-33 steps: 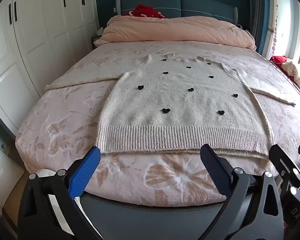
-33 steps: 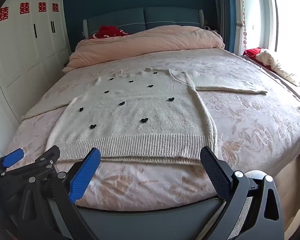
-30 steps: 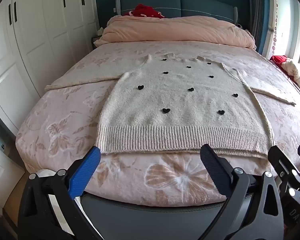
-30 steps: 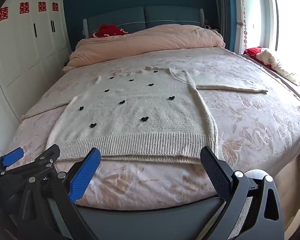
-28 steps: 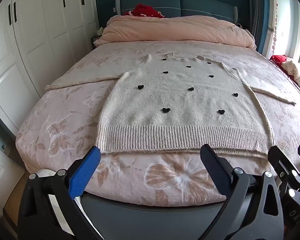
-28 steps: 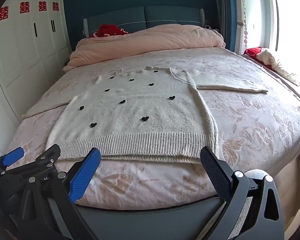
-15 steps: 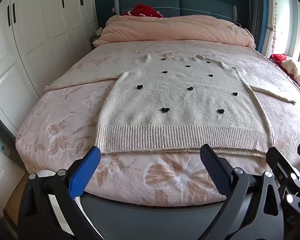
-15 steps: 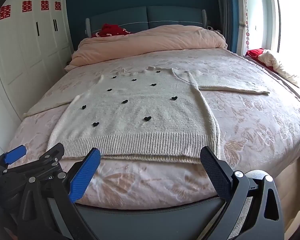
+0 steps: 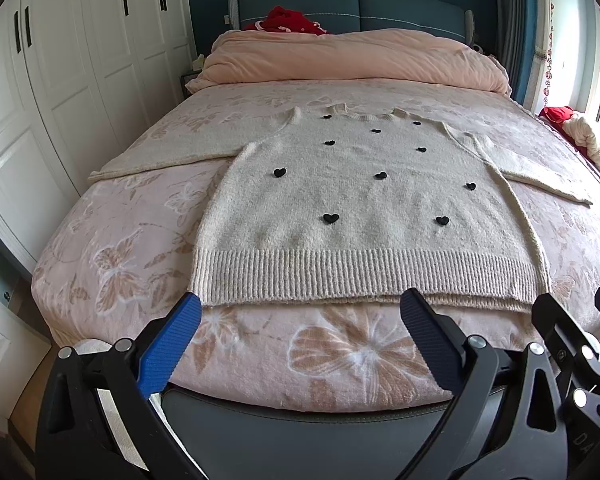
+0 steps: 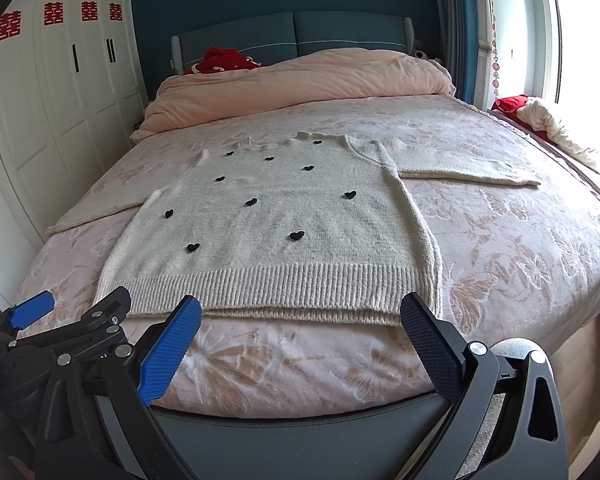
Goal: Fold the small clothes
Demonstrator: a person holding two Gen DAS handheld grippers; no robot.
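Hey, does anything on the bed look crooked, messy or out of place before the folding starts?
Nothing stands out. The sweater lies flat on the bed, front up, both sleeves spread sideways. Only its back hem peeks out slightly below the front ribbing.

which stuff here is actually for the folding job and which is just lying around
For the job:
cream knitted sweater with black hearts, spread flat
left gripper, open
right gripper, open

Lying about:
rolled pink duvet
red cloth by the headboard
white and red bundle at the window
white wardrobe
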